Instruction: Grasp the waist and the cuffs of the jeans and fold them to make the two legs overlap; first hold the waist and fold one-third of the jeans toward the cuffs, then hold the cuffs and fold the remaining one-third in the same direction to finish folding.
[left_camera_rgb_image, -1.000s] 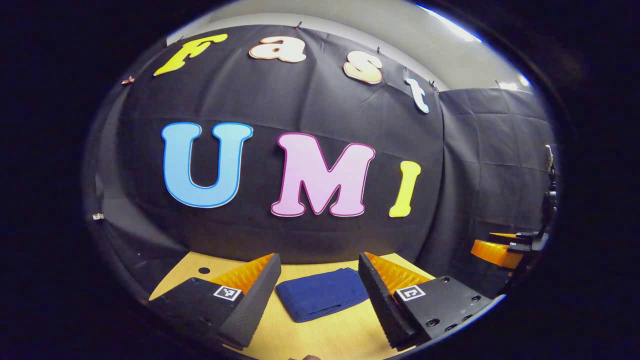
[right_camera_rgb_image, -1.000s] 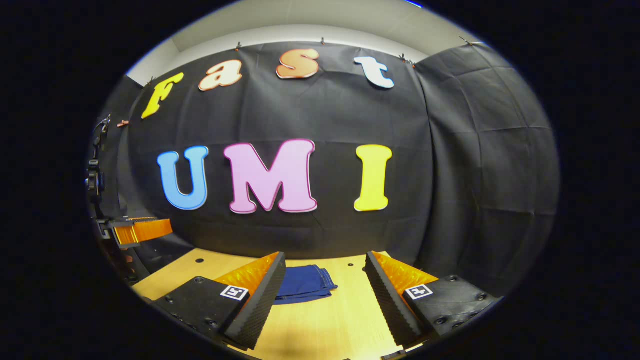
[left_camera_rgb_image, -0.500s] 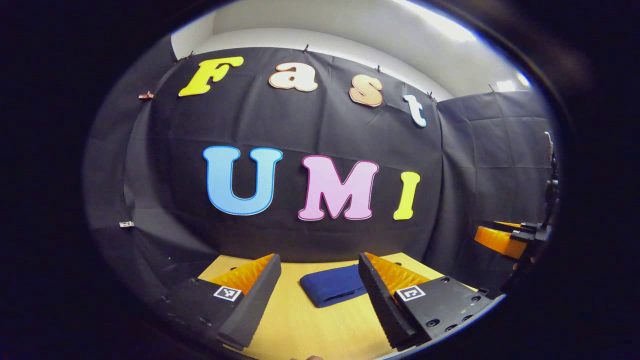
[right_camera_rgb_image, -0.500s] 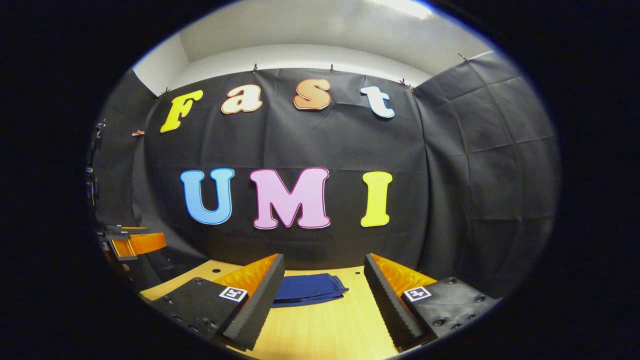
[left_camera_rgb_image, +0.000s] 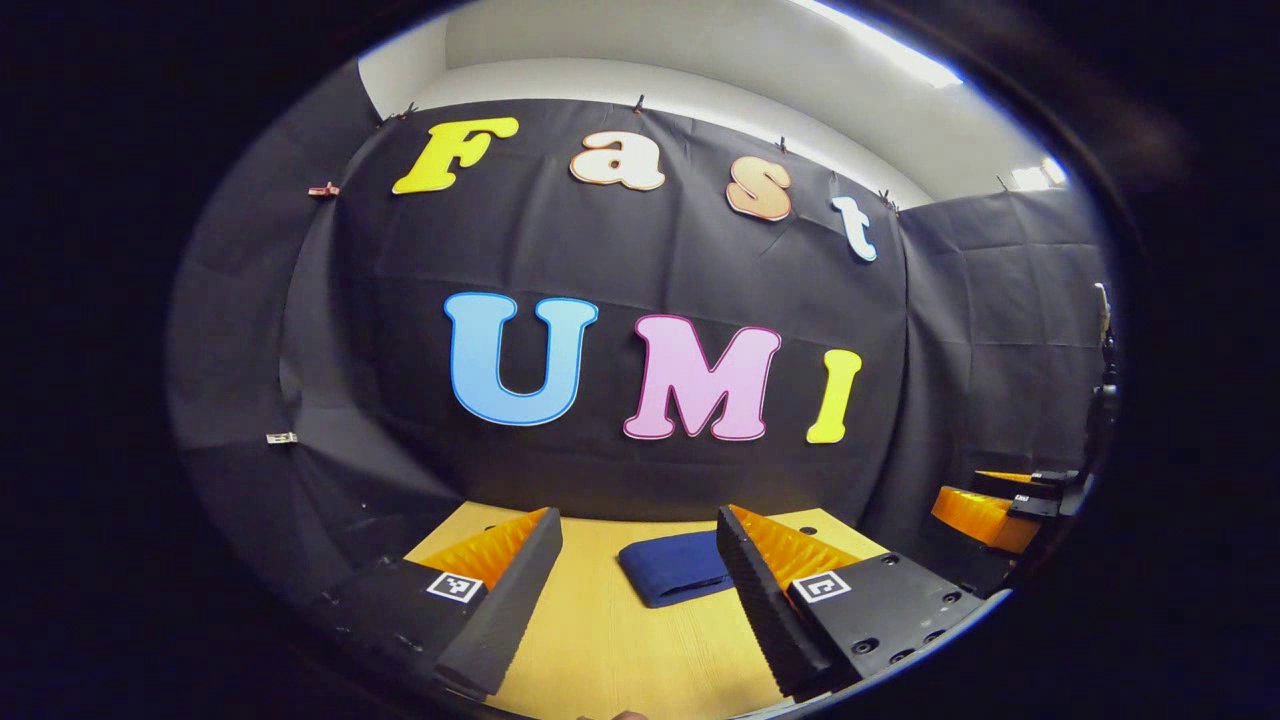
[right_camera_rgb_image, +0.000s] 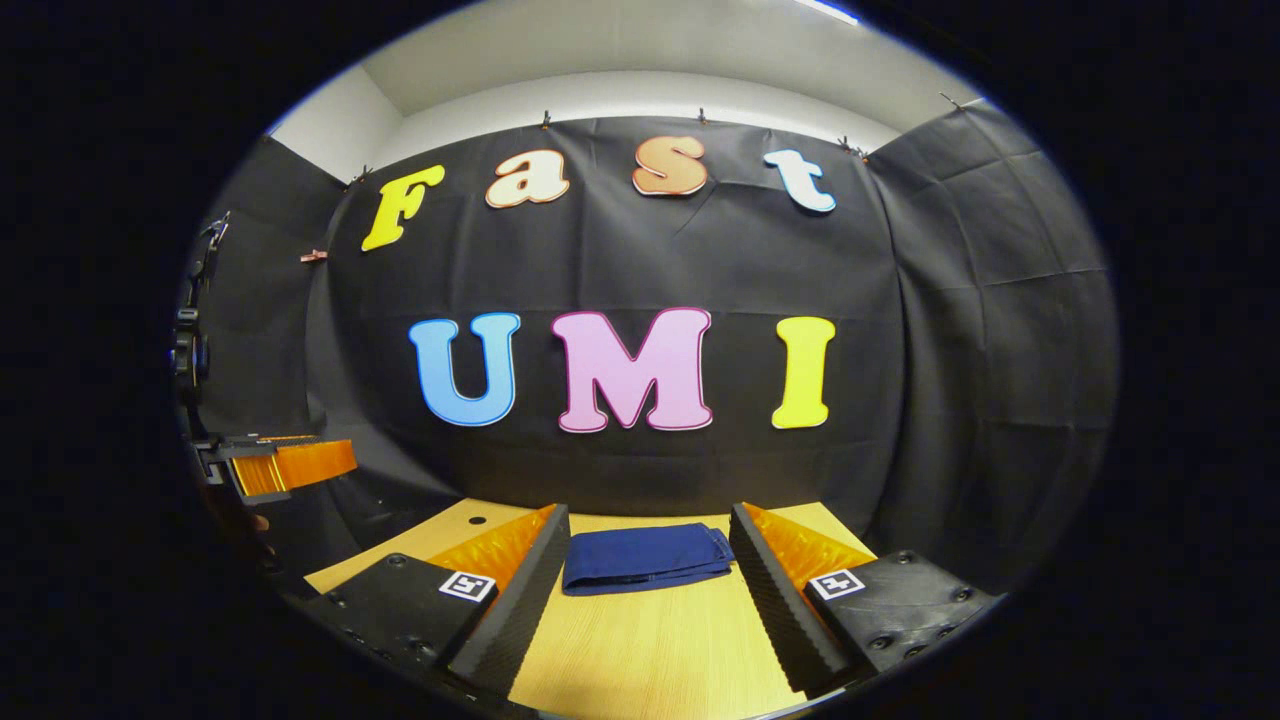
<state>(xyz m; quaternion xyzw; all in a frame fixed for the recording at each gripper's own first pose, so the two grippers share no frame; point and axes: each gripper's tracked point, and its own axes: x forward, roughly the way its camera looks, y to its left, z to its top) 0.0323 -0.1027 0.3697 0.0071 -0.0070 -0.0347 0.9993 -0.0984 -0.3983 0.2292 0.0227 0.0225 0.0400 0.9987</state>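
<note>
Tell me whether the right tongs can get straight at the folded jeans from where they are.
Probably yes: the right tongs are open, the folded jeans lie directly ahead between their fingers on the table, and bare wood lies between.

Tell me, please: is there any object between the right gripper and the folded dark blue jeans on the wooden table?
Nothing visible: bare light wooden table lies between the open right gripper and the folded dark blue jeans.
</note>
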